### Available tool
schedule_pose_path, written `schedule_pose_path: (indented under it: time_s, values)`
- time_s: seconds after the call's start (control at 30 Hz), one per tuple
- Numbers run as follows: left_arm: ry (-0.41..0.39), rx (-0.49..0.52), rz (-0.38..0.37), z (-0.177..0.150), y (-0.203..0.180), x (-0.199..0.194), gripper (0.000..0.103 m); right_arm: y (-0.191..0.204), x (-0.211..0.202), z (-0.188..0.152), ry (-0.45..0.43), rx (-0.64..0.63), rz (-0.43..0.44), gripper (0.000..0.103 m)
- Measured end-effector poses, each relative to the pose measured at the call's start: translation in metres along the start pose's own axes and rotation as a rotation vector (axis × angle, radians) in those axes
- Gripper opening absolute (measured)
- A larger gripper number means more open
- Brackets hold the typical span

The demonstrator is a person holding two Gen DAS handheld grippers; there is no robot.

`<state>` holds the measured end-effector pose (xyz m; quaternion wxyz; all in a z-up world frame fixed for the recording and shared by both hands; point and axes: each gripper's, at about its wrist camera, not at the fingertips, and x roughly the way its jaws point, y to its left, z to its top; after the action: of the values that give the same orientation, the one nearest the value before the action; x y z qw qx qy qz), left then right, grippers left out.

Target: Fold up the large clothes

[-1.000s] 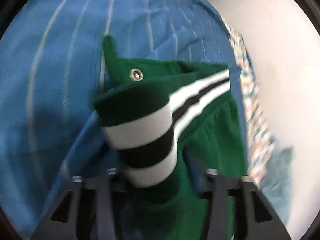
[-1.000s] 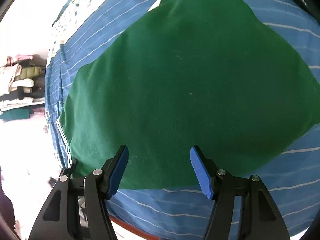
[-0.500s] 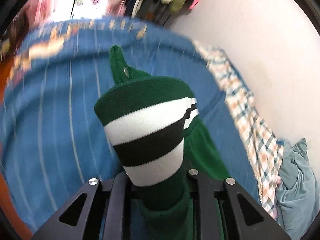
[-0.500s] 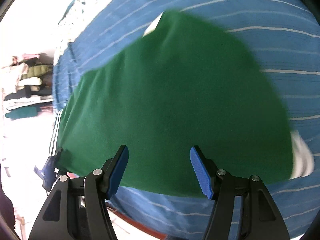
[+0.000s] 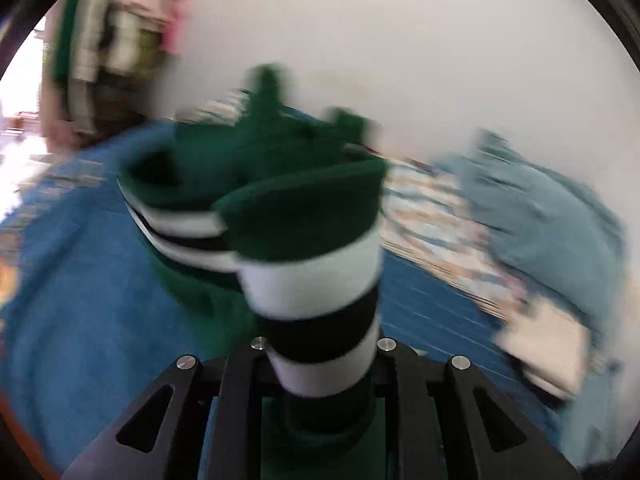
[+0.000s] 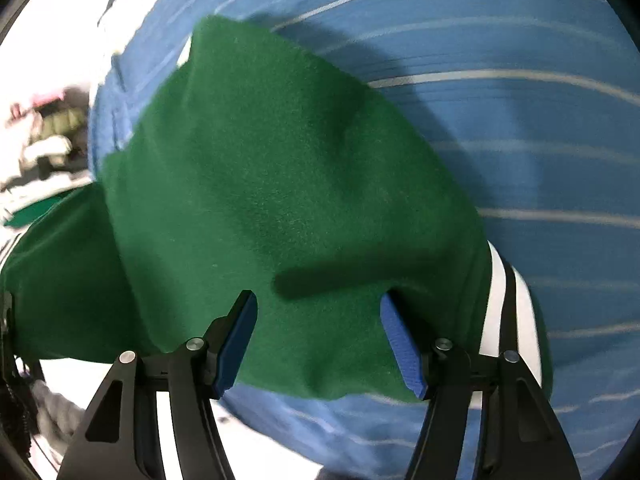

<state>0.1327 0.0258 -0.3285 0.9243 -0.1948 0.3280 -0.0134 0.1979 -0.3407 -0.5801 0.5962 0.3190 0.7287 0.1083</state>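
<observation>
A dark green garment (image 6: 280,184) lies bunched on a blue striped bed sheet (image 6: 520,120). Its ribbed band (image 5: 316,280), striped white and black, stands up between the fingers of my left gripper (image 5: 320,364), which is shut on it and holds it above the sheet (image 5: 80,300). The picture is blurred with motion. More green fabric and a second stretch of striped ribbing (image 5: 176,228) hang behind it. My right gripper (image 6: 319,312) stands open low over the garment's near edge, its blue pads (image 6: 236,344) apart on the fabric. Another striped band (image 6: 500,300) shows beside its right finger.
A checkered cloth (image 5: 432,208) and a crumpled pale blue cloth (image 5: 540,208) lie along the bed by the white wall (image 5: 400,40). Clothes hang at the back left (image 5: 108,52). A pile of clothes (image 6: 52,132) sits beyond the bed's edge in the right wrist view.
The left gripper has shut on the striped band, rolled, and lifted it high off the sheet. The right gripper has sunk closer to the green fabric, which has bunched and pulled leftward.
</observation>
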Motion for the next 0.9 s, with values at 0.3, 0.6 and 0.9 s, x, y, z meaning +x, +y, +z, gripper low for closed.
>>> schedule_pose_path:
  time_s: [0.3,0.6,0.9]
  values:
    - [0.377,0.093,-0.306,-0.147,-0.143,0.113,0.014,-0.083,-0.060,-0.035,-0.076,0.233,0.163,0.066]
    - [0.565,0.258,-0.150,-0.183,-0.159,0.146,0.019,-0.128,-0.094,-0.068,-0.200,0.251,-0.134,0.084]
    - [0.527,0.181,-0.126,-0.145,-0.136,0.092,0.095,-0.055,-0.126,-0.054,-0.261,0.034,-0.127,0.088]
